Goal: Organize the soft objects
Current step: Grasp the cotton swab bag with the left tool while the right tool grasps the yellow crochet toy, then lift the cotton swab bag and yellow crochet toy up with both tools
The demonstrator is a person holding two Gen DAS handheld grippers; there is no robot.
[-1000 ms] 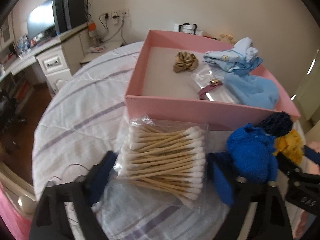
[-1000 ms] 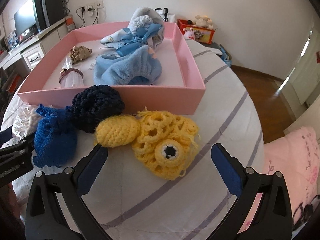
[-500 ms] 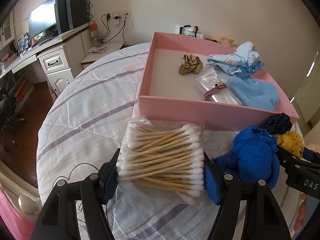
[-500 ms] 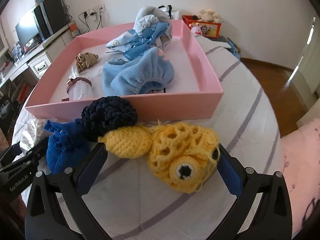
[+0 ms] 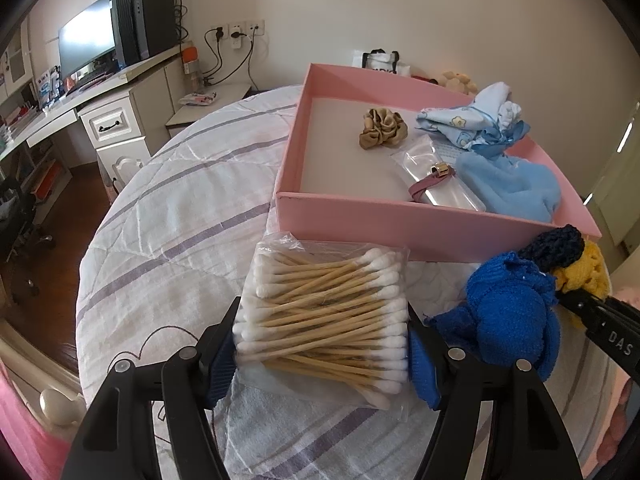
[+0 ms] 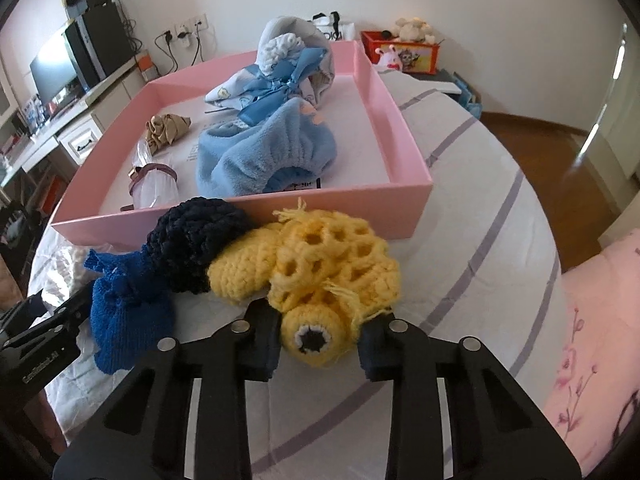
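Left gripper (image 5: 322, 354) clenched on the cotton swab bag (image 5: 326, 316), low over the bed (image 5: 168, 216), aimed at the pink box (image 5: 400, 236). Right gripper (image 6: 318, 342) clamps the yellow crochet toy (image 6: 320, 276) by its eye end, level, just short of the box front wall. Both items likely bound for the box.

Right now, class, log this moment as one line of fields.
left gripper: shut on cotton swab bag | right gripper: shut on yellow crochet toy | pink box: behind both, holds soft items
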